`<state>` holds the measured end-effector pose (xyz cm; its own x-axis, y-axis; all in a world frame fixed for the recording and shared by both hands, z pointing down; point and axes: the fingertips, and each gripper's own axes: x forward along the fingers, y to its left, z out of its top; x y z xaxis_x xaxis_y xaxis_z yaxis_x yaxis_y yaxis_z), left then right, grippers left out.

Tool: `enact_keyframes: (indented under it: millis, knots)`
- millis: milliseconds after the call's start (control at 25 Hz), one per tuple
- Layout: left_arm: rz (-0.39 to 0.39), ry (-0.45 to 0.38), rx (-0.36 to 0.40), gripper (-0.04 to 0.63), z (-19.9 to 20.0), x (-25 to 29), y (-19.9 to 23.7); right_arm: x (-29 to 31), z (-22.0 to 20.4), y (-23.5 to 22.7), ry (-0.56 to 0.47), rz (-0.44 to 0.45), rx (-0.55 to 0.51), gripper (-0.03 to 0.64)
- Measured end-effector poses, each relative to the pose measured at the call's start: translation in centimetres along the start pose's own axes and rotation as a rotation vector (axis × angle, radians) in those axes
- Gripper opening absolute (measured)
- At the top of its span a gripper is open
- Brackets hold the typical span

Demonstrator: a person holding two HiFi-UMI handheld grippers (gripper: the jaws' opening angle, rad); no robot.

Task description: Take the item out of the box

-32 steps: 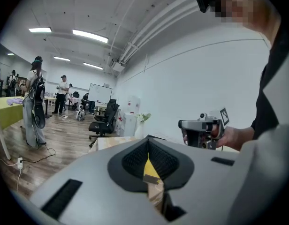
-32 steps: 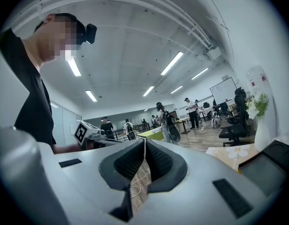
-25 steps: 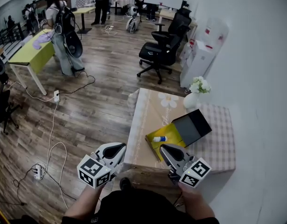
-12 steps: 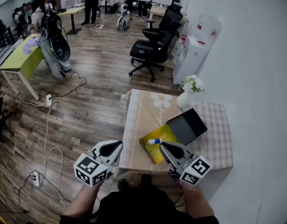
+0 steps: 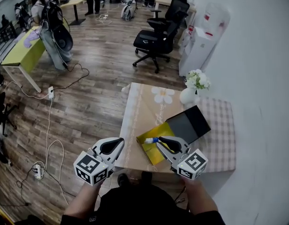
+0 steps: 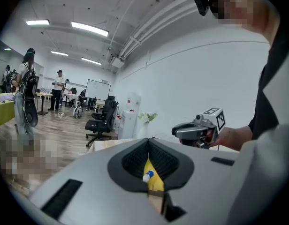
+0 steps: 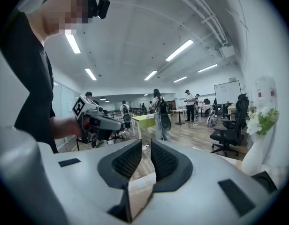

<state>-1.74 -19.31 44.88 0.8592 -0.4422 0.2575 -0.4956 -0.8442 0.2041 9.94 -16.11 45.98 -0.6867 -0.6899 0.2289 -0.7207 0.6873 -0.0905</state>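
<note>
Two grippers are in view, and neither has hold of anything. Your left gripper hangs over the wooden floor just off the table's near-left corner, its jaws closed tip to tip and empty. Your right gripper reaches over the near edge of the table, above the open yellow box. Its jaws stand all but together, with only a sliver of gap (floor shows through it, nothing else). The item, a small blue-and-white bottle, lies inside the box toward its far-left side, just beside the right gripper's tip; whether the two touch cannot be told. The box's dark lid is swung back to the right. A white vase of flowers stands farther off on the table, well apart from the box.
</note>
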Motion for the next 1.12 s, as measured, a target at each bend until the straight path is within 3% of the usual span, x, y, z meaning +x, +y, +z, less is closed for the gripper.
enact_keyframes:
  millis: [120,200,280,480,760,1120]
  knots:
    - [0.025,0.008,-0.018,0.015,-0.4,0.4,0.5,0.7,-1.7,-1.1,0.074,0.028,-0.023,0.049]
    - [0.043,0.009,-0.028,0.014,-0.5,0.5,0.9,1.4,-3.1,-1.7,0.132,0.049,-0.038,0.107]
    - [0.058,0.010,-0.039,0.014,-0.7,0.8,1.4,2.2,-4.5,-2.3,0.185,0.068,-0.054,0.124]
    - [0.088,0.014,-0.068,0.014,-1.5,1.4,2.0,4.0,-8.0,-3.5,0.295,0.127,-0.088,0.129]
    - [0.129,0.028,-0.096,0.014,-2.1,1.2,2.7,6.4,-13.5,-4.2,0.493,0.199,-0.216,0.135]
    - [0.186,0.048,-0.123,0.014,-3.3,0.4,3.9,8.3,-20.6,-5.1,0.656,0.293,-0.210,0.143]
